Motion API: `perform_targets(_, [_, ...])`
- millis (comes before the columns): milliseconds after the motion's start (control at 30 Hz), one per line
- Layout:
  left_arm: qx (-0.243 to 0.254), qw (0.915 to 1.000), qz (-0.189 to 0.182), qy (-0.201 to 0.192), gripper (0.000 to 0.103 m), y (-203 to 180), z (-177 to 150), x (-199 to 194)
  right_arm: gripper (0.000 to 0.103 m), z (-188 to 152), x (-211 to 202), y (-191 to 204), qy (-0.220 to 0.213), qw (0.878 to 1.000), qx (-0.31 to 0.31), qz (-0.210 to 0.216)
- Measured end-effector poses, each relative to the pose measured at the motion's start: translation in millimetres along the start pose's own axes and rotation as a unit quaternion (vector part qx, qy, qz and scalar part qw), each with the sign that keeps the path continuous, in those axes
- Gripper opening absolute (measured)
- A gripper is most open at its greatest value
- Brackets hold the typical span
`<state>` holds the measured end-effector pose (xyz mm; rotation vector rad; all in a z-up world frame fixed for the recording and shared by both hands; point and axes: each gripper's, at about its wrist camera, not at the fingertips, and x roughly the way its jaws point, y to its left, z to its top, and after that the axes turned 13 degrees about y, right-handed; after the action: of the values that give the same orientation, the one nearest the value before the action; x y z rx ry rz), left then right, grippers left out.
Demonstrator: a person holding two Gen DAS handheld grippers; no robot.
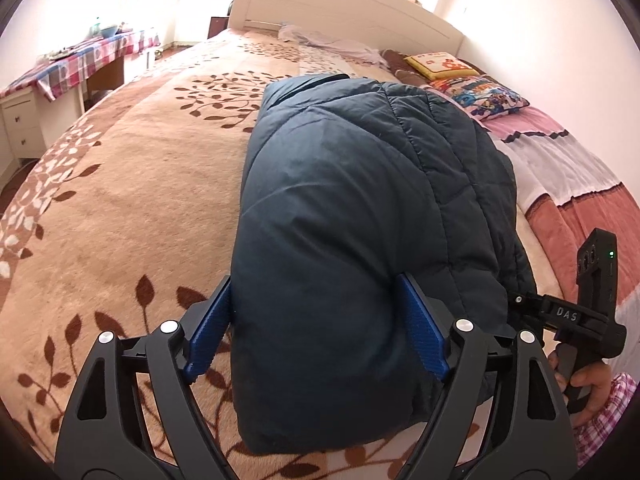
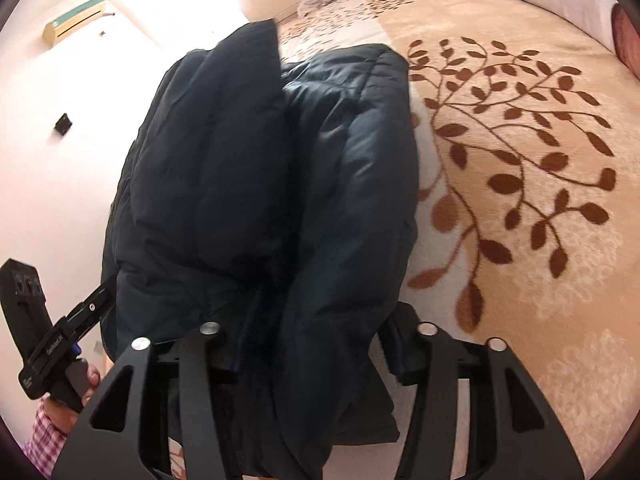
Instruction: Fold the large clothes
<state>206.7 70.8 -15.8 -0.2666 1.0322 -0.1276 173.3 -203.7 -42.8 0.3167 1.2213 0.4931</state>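
Navy quilted nylon fills both views: a puffy down jacket [image 1: 360,208], already doubled into a thick bundle, rests on the leaf-patterned blanket [image 1: 132,208] of the bed, toward the near edge and right of its middle. The left gripper [image 1: 316,332] has its jaws spread wide around the bundle's near end, the blue pads [image 1: 424,332] pressing into the padding on both sides. The right gripper [image 2: 308,344] clamps the neighbouring layers; its jaws are also held apart by the bulk of cloth between them, with a flap of the jacket standing up above the rest.

By my reading, the fold is in its late stage: both ends of the near edge are gripped for 1 more turn-over or for squaring up. Next, both grippers should probably lift together and carry the edge toward the headboard [image 1: 344,4], keeping the slippery layers from sliding apart.
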Motion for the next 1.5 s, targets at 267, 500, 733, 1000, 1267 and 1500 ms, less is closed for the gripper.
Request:
perform_targets(267, [-0.011, 0.9996, 0.025, 0.001, 0.080, -7.5, -9.8, -15.5, 0.060, -6.6, -18.6, 2.3, -0.007, 0.999, 0.031, 0.000])
perform_targets(500, [-0.009, 0.9991, 0.042, 0.003, 0.080, -20.2, -23.6, -32.2, 0.060, -25.9, -46.4, 7.1, -0.031, 0.999, 0.031, 0.010])
perform_targets(733, [-0.008, 0.9989, 0.046, -0.004, 0.080, -32.0, -38.5, -58.0, 0.060, -54.2, -72.4, 14.8, -0.054, 0.998, 0.030, 0.011])
perform_targets(1000, [-0.003, 0.9984, 0.055, -0.014, 0.080, -41.3, -58.4, -89.7, 0.060, -90.6, -94.3, 35.3, -0.060, 0.998, 0.010, 0.003])
perform_targets(1267, [0.001, 0.9974, 0.069, -0.023, 0.080, -55.2, -82.2, -118.0, 0.060, -117.7, -106.2, 55.7, -0.051, 0.999, -0.012, 0.002])
perform_targets(1500, [-0.005, 0.9968, 0.077, -0.022, 0.080, -65.3, -101.1, -134.2, 0.060, -135.9, -118.4, 73.6, -0.055, 0.998, -0.037, -0.008])
